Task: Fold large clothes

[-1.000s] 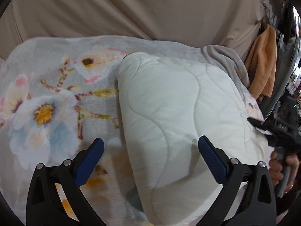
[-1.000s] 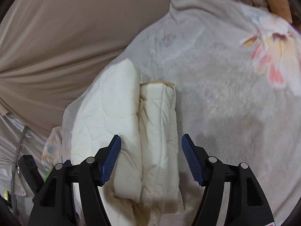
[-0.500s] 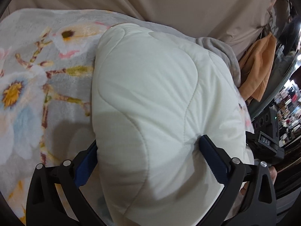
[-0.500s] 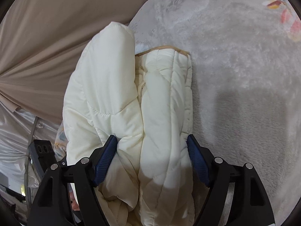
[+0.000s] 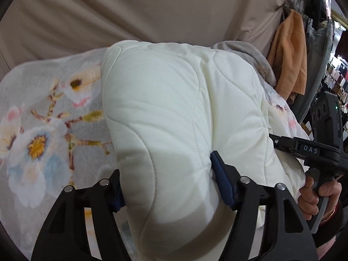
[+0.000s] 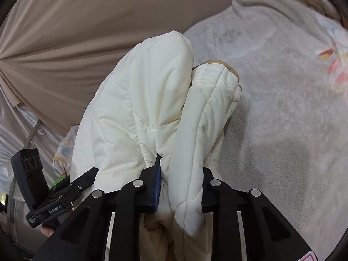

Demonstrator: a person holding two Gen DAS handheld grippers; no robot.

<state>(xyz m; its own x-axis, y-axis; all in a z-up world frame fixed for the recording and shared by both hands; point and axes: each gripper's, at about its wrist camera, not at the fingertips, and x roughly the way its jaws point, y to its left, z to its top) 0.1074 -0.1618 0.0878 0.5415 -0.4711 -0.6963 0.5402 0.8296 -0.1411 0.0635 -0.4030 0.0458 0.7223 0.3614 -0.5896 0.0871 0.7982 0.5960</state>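
While both tools bite into it, the folded cream quilted jacket [image 5: 178,117] lies on a grey fleece blanket with a flower print [image 5: 41,134]. The left tool [image 5: 167,184] has its blue-padded fingers [image 5: 221,184] pressed into the thick bundle from either side, so the padding bulges up between them and over the left pad, which is nearly hidden. From this view the jacket's smooth upper face shows wavy stitch lines and fills the middle of the frame.

The right tool [image 6: 180,187] has narrowed on a thinner roll of the same jacket [image 6: 141,108]; one blue pad [image 6: 157,184] shows edge-on in a crease, and the other finger is covered by fabric. Here the jacket rises in two puffy folds side by side, the shorter right one edged with tan trim [image 6: 230,70].

Each camera catches the other device: the right one, gripped by a hand [image 5: 313,195], sits at the jacket's right edge in the left view, and the left one appears at lower left in the right view. A taut beige sheet [image 5: 152,6] backs the blanket, and an orange garment [image 5: 289,50] hangs at far right.
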